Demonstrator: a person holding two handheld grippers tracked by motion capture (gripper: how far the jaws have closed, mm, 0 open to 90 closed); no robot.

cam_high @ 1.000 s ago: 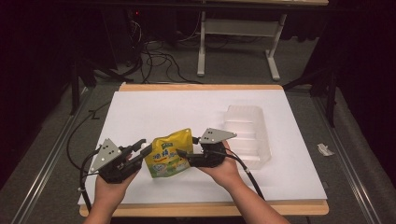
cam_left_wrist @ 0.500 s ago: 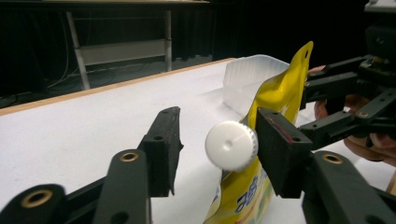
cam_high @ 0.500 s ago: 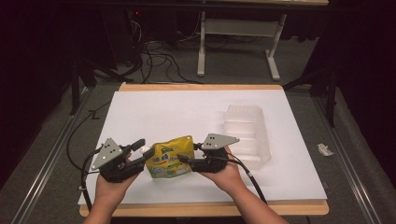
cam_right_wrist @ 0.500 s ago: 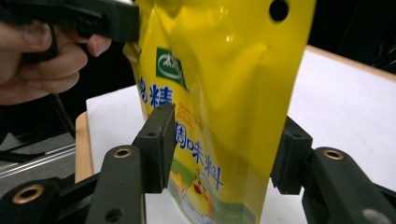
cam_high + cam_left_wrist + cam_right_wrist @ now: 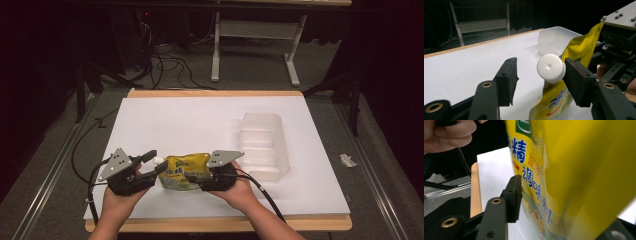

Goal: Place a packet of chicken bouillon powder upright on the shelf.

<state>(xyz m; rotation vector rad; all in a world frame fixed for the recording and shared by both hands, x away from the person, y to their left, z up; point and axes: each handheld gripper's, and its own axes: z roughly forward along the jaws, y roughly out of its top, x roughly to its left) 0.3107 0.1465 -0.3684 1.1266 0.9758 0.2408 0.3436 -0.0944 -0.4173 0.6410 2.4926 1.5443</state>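
A yellow spout pouch [image 5: 186,171] with a white screw cap [image 5: 159,160] hangs just above the white table sheet [image 5: 190,120], near its front. My right gripper [image 5: 199,179] is shut on the pouch's right side; in the right gripper view the printed yellow pouch [image 5: 564,177] covers the right jaw. My left gripper [image 5: 153,164] is open at the pouch's left end. In the left gripper view the cap [image 5: 551,68] sits between the jaws of the left gripper [image 5: 541,75], against the right one, with a gap to the left one.
A clear plastic tray [image 5: 263,145] lies on the sheet right of the right hand, also seen as a clear tray [image 5: 554,41] behind the cap. The wooden table edge [image 5: 215,224] runs just below both hands. Cables and a desk frame [image 5: 252,35] stand beyond the table.
Both hands have come lower and nearer the front edge. The pouch has tipped from more upright to lying sideways, cap toward the left gripper, which now straddles the cap.
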